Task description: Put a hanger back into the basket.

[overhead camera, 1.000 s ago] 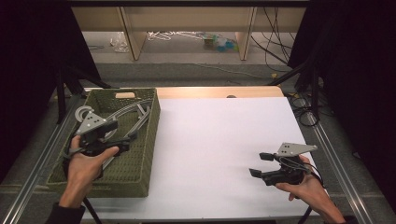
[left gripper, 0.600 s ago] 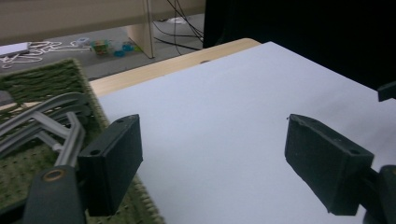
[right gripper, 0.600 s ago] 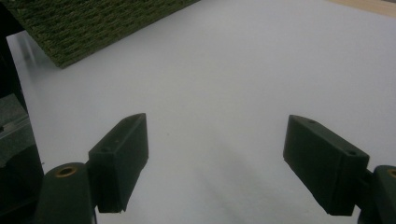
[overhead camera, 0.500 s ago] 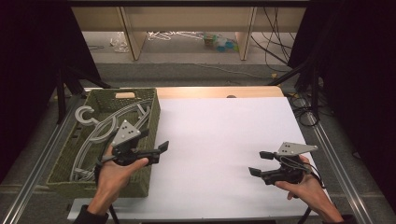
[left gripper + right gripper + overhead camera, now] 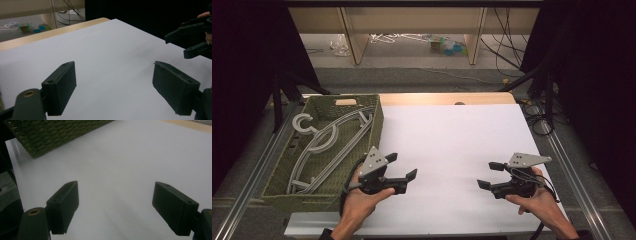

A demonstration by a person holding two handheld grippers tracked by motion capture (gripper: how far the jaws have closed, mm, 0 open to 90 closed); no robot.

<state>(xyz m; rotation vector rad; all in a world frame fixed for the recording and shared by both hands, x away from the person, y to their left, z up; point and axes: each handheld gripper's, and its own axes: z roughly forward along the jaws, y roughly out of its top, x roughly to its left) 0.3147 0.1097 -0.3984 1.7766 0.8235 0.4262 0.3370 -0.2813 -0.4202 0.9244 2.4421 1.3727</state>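
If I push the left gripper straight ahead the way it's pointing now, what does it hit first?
Probably nothing at first: the left gripper points across bare white table toward the right gripper. That gripper, seen ahead and off to the side from the left gripper view, may be next, though depth is unclear.

White bench [image 5: 452, 145] surface between both grippers: bare, open passage across centre and far edge. Only obstacle: green woven basket [image 5: 376, 117] along left side, grey hangers [image 5: 329, 145] lying inside, below its rim.

Grey hangers [image 5: 328, 145] lie in a green woven basket [image 5: 374, 125].
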